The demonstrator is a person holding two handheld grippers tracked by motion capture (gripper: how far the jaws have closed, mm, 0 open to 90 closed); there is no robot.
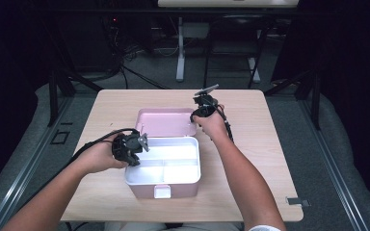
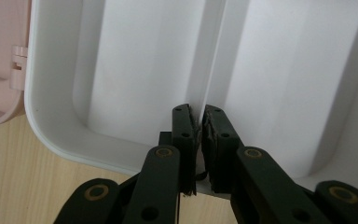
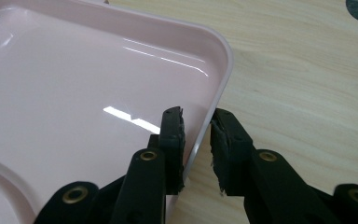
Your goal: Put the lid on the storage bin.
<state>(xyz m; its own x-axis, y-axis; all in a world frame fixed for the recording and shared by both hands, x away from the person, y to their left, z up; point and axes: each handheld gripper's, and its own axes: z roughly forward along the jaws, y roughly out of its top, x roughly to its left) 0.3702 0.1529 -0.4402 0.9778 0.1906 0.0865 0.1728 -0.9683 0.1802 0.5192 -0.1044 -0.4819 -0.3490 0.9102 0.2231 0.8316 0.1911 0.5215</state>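
Observation:
A pink box (image 1: 147, 190) stands near the table's front with a white divided tray (image 1: 173, 163) inside it. Its pink lid (image 1: 166, 121) lies open flat behind it. My left gripper (image 1: 137, 147) is at the tray's left wall. In the left gripper view the left gripper (image 2: 199, 116) is shut on the white tray (image 2: 144, 56), at its rim where a divider meets the wall. My right gripper (image 1: 194, 119) is at the lid's right edge. In the right gripper view the right gripper (image 3: 196, 114) straddles the rim of the lid (image 3: 74, 93), one pad inside and one outside, with a small gap showing at the outer pad.
The light wood table (image 1: 250, 159) has bare room right and left of the box. A small metal plate (image 1: 298, 201) sits at its front right corner. Behind the table stand desk legs (image 1: 180, 62) and cables on the floor.

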